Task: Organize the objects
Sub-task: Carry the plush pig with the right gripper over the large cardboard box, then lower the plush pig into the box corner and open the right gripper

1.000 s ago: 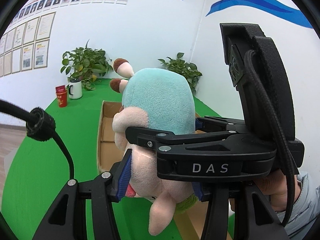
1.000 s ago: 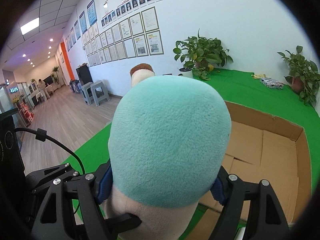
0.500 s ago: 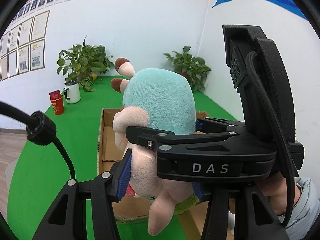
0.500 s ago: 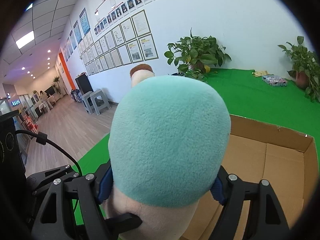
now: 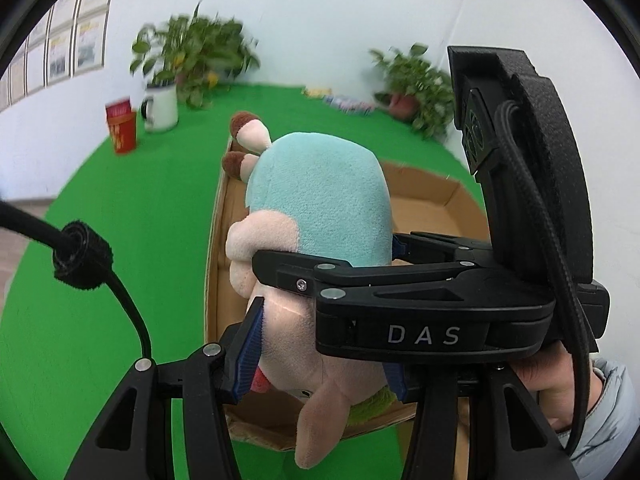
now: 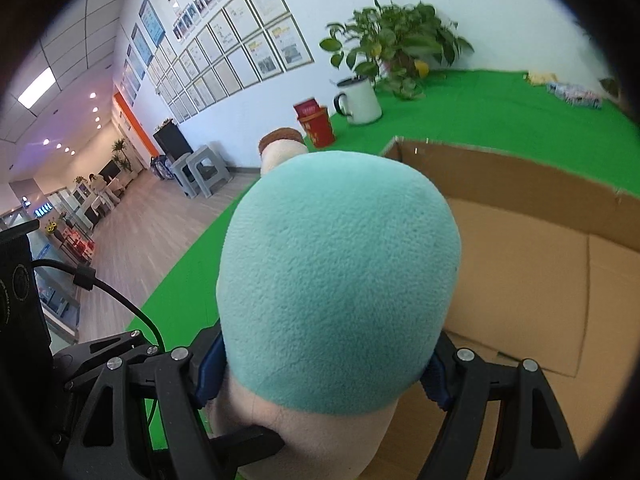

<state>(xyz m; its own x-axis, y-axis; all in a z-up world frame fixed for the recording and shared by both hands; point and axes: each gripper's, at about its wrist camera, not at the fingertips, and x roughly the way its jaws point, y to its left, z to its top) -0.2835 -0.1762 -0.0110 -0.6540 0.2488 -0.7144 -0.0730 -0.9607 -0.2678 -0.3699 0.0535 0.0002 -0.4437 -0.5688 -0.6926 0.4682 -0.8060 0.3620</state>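
A plush toy point(image 5: 320, 200) with a teal back, pink body and brown-tipped horns hangs over an open cardboard box point(image 5: 432, 208). Both grippers hold it. My left gripper point(image 5: 320, 356) is shut on the pink lower body, its blue pads pressing each side. My right gripper point(image 6: 320, 372) is shut on the teal back of the plush toy point(image 6: 340, 280), and its black frame crosses the left wrist view. The cardboard box point(image 6: 520, 272) lies just below and to the right, its brown floor bare where it shows.
A green cloth point(image 5: 120, 240) covers the table. At the back stand a red cup point(image 5: 120, 128), a white mug point(image 5: 160, 106) and two potted plants point(image 5: 192, 56). Small packets point(image 5: 348, 102) lie near the far wall. A sleeved hand point(image 5: 560, 384) holds the right gripper.
Both grippers have come down and forward with the plush toy, now closer over the box. The box fills more of both views; the grips are unchanged.
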